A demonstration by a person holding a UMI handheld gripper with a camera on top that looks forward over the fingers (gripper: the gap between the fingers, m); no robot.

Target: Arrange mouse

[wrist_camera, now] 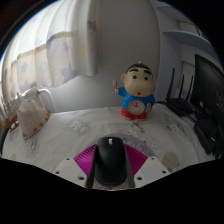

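A: Fingers (pixel 110 172) first. What are you reading at the tips?

B: Your gripper (pixel 110 170) is holding a dark mouse (pixel 109 158) between the two magenta pads (pixel 84 164). Both pads are lying along its sides, so the fingers are appearing clamped on it, though the contact itself is partly hidden.

A: Where is the mouse sitting?

B: It is sitting between the fingers, nose pointing forward, over the white patterned tablecloth (pixel 70 130). Whether it is touching the cloth cannot be told.

A: Any containers?

B: A light-coloured bag (pixel 35 108) is standing well off to the left on the cloth; its contents are not showing.

A: What lies ahead?

B: A cartoon boy figurine (pixel 134 92) is standing upright beyond the fingers, slightly right. Dark equipment (pixel 195 95) is sitting further right.

A: Pose?

B: You are holding the gripper low, pointing roughly level across the table.
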